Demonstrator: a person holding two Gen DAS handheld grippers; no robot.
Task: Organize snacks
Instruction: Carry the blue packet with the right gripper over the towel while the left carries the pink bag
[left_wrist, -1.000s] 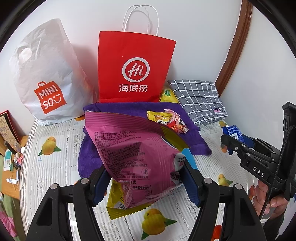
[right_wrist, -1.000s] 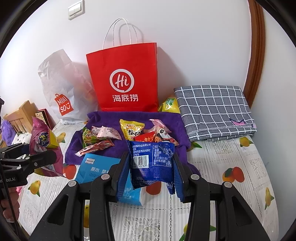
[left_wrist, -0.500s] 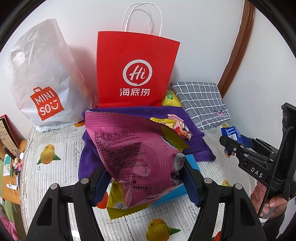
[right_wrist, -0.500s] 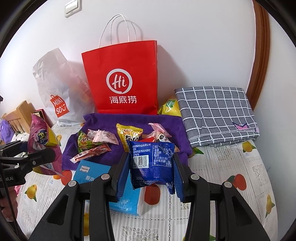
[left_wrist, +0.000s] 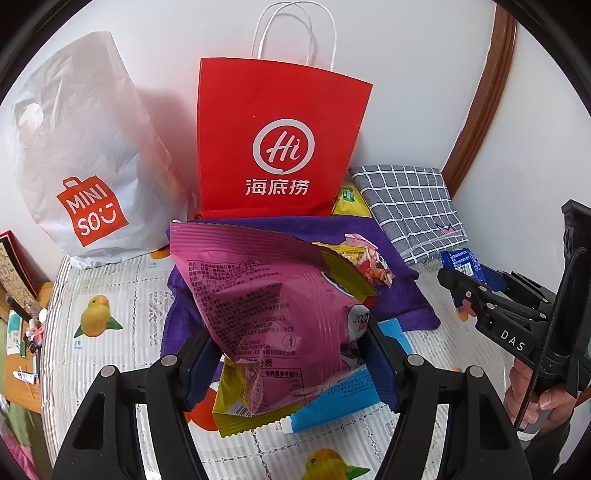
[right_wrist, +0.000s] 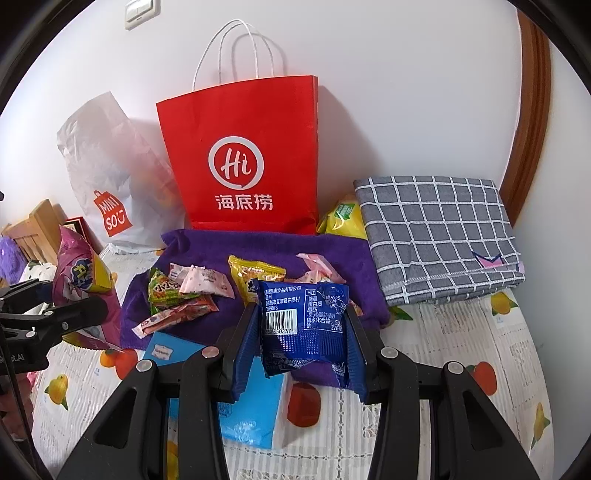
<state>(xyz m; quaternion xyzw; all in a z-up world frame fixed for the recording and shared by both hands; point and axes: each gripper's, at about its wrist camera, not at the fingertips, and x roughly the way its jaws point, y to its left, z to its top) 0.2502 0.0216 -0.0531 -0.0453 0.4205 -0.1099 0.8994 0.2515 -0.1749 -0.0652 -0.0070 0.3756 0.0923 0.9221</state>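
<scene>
My left gripper (left_wrist: 288, 350) is shut on a large pink chip bag (left_wrist: 269, 295) and holds it above the table, in front of the red paper bag (left_wrist: 280, 140). My right gripper (right_wrist: 301, 343) is shut on a blue snack packet (right_wrist: 304, 325), above the purple towel (right_wrist: 266, 243). Several small snack packs (right_wrist: 184, 291) lie on the towel. The left gripper and its pink bag also show at the left of the right wrist view (right_wrist: 79, 280). The right gripper with the blue packet shows at the right of the left wrist view (left_wrist: 461, 262).
A white Miniso plastic bag (left_wrist: 81, 155) stands left of the red bag. A folded grey checked cloth (right_wrist: 436, 232) lies at the right. A light blue box (right_wrist: 251, 406) lies on the fruit-print tablecloth (right_wrist: 461, 406). A yellow-green pack (right_wrist: 343, 218) sits behind the towel.
Both grippers have moved forward toward the red paper bag, each still holding its snack. The bags look larger and nearer.
</scene>
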